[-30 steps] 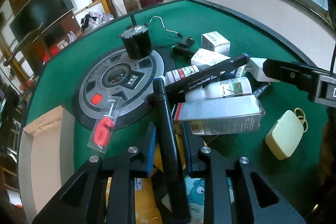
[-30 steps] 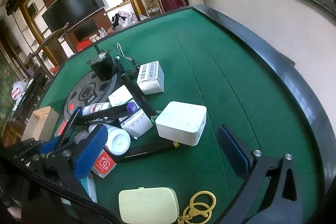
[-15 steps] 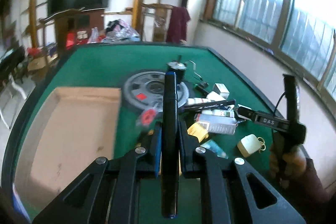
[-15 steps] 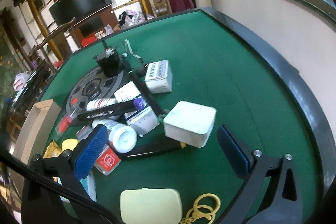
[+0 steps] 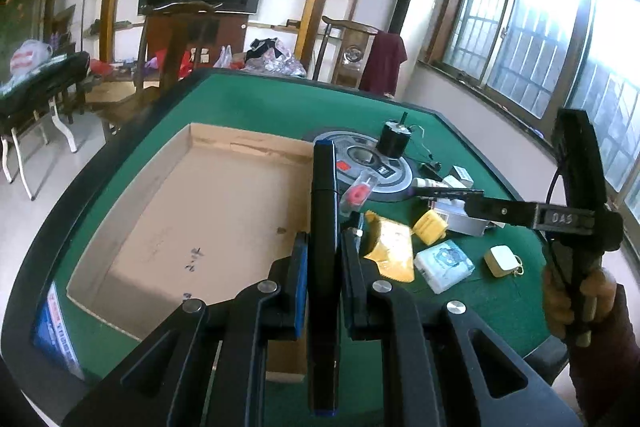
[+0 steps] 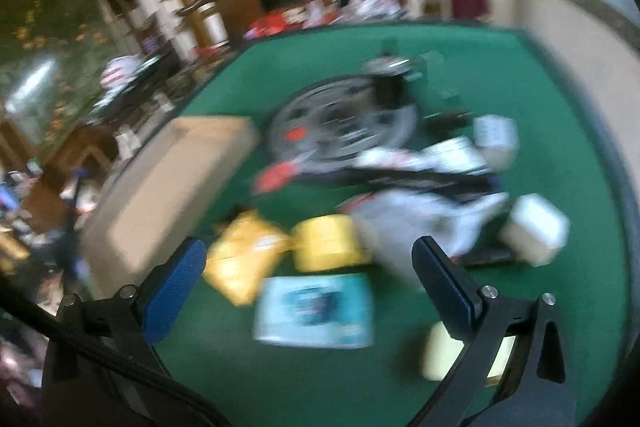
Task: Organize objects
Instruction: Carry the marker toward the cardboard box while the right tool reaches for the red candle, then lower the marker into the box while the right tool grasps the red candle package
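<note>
My left gripper (image 5: 324, 247) is shut on a long black marker-like stick (image 5: 323, 211) with a blue tip, held high above the right edge of the open cardboard box (image 5: 132, 211) on the green table (image 5: 256, 107). My right gripper (image 6: 308, 263) is open and empty above a pile of objects: a yellow packet (image 6: 240, 259), a yellow case (image 6: 326, 243) and a teal-and-white tissue pack (image 6: 316, 311). The right wrist view is blurred. In the left wrist view the right gripper (image 5: 476, 205) hovers over the same pile.
A round grey disc (image 5: 372, 167) with a black motor (image 5: 394, 139) lies behind the pile. White boxes (image 5: 462, 175), bottles and a cream case with a ring (image 5: 500, 261) lie to the right. Chairs and shelves stand beyond the table.
My left gripper has lifted the black stick out of the pile and swung left over the box. My right gripper has moved left and back over the yellow items, staying open.
</note>
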The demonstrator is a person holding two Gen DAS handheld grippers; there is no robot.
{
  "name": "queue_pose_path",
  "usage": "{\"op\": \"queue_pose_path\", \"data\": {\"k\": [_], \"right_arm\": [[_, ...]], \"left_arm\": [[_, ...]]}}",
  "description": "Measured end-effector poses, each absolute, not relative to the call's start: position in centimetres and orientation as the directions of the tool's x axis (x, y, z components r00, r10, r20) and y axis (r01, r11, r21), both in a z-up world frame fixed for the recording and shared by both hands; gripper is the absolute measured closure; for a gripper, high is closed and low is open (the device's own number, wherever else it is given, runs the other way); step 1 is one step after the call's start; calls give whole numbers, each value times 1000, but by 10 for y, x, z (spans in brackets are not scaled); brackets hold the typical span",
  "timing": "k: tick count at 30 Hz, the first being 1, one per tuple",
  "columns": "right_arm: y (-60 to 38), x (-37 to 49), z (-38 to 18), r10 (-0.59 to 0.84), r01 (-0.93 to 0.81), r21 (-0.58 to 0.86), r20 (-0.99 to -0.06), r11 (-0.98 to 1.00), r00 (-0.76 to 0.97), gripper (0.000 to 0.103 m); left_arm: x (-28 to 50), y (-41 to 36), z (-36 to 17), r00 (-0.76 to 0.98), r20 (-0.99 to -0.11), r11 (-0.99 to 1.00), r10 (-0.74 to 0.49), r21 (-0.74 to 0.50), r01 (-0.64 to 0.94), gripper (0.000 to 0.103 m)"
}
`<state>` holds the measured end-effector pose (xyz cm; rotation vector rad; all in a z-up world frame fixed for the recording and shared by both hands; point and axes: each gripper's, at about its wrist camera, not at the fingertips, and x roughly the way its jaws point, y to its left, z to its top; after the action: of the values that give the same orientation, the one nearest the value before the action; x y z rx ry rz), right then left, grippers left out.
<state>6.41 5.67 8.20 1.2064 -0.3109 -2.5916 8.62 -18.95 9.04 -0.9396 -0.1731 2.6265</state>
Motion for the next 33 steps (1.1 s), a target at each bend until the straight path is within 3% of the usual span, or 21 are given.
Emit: {"op": "queue_pose_path", "data": {"k": [2,7,12,16,21,23,25,27,33], "right_arm": [[41,60,80,-393,177,360,-716,-916,-576,3],[30,34,86,-328,115,325,-741,-939,-586,4],[26,-21,68,-368,5,420,-788,-907,-495,11],[5,-57,37,-276,-99,342,-871,-935,-406,44],[-17,-79,20,-122,-191,213,-908,-958,-402,51],[-29,-86,22,-65,-180,149,-913,-972,-402,73],[-34,-88,18,-36,-187,119,-918,-975,-396,78],[-37,-85,20,-11,-175,90,-913,-980,-408,78],[-14,-63,41,-80,-170,181,-876,-969,-476,78]], "left_arm": [[86,-193,88,-723,-590,-933,359,-228,-277,91],[90,-204,78,-721,-586,-929,370,-238,-283,91],[86,-217,67,-715,-576,-918,396,-276,-285,91],[82,-229,61,-706,-573,-907,416,-313,-281,91],[77,-243,60,-700,-569,-898,431,-342,-276,91],[75,-247,61,-700,-567,-897,434,-348,-273,91],[75,-252,61,-704,-561,-895,436,-355,-271,91],[74,-255,61,-706,-556,-892,439,-365,-267,91],[64,-263,67,-694,-562,-882,450,-401,-247,91]]}}
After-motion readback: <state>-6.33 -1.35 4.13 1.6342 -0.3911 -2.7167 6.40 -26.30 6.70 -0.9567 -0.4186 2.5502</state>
